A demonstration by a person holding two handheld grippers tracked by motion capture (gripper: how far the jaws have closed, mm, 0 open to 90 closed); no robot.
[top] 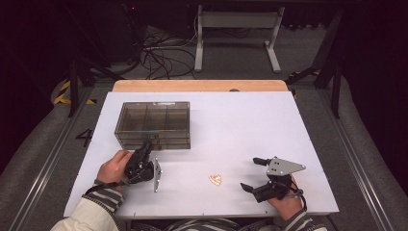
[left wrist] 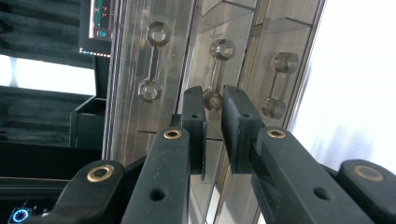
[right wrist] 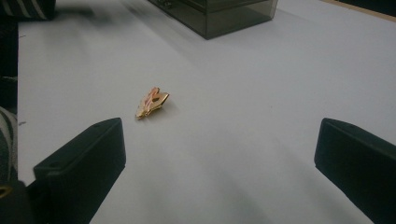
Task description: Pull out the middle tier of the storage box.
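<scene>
A smoky clear drawer box (top: 153, 124) stands at the left back of the white table (top: 240, 120). My left gripper (top: 146, 146) points into its front. In the left gripper view three clear bar handles show on the box front, and my left gripper (left wrist: 213, 105) is shut on one knob of the middle handle (left wrist: 219, 51). A small gold and orange metal piece (top: 215, 179) lies near the front edge. Just right of it my right gripper (top: 248, 173) rests open on the table. In the right gripper view the piece (right wrist: 152, 102) lies ahead of the wide-apart jaws of that gripper (right wrist: 219, 154), touching neither.
A wooden strip (top: 199, 85) runs along the table's far edge. Beyond it stand a white frame (top: 238, 21) and loose cables (top: 161, 55) on the floor. A person's hands and striped sleeves (top: 103, 197) come in at the bottom.
</scene>
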